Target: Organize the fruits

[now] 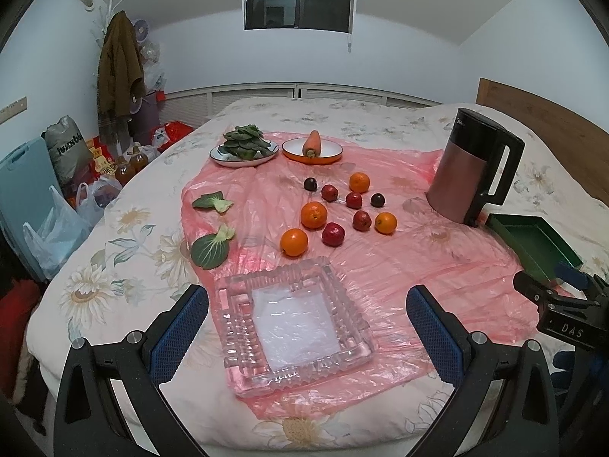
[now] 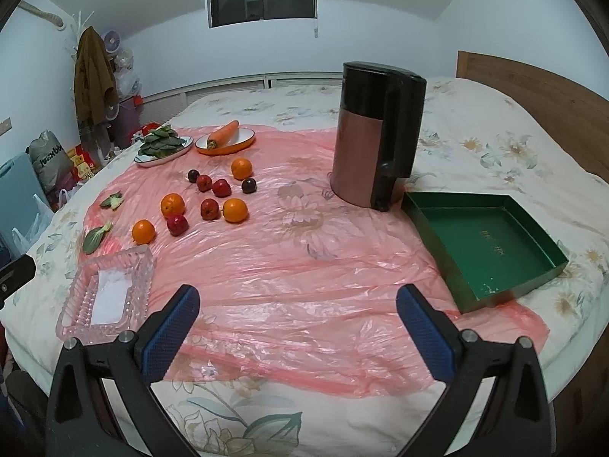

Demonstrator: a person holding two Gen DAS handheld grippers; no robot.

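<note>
Both grippers hover above the near edge of the bed (image 2: 475, 122), pointing forward over the thin pink plastic sheet (image 2: 297, 266) spread on the floral quilt. The left gripper (image 1: 307, 304) has its blue-padded jaws spread wide and empty, with the clear square cut-glass dish (image 1: 293, 323) lying below the gap between them. The right gripper (image 2: 298, 304) is also released and holds nothing; its jaws stand over bare plastic, between the glass dish near the left edge and the shallow dark green cardboard box (image 2: 483, 243) near the right edge. In the left wrist view the right gripper's body shows white letters "DAS". The fruits lie loose in the middle of the sheet: four round oranges (image 1: 314, 215), four red apples (image 1: 333, 234) and two dark plums (image 1: 311, 183), close together. Behind the green box stands the tall copper and black electric kettle (image 2: 375, 137). The green box has faint gold writing inside, too small to read.
</note>
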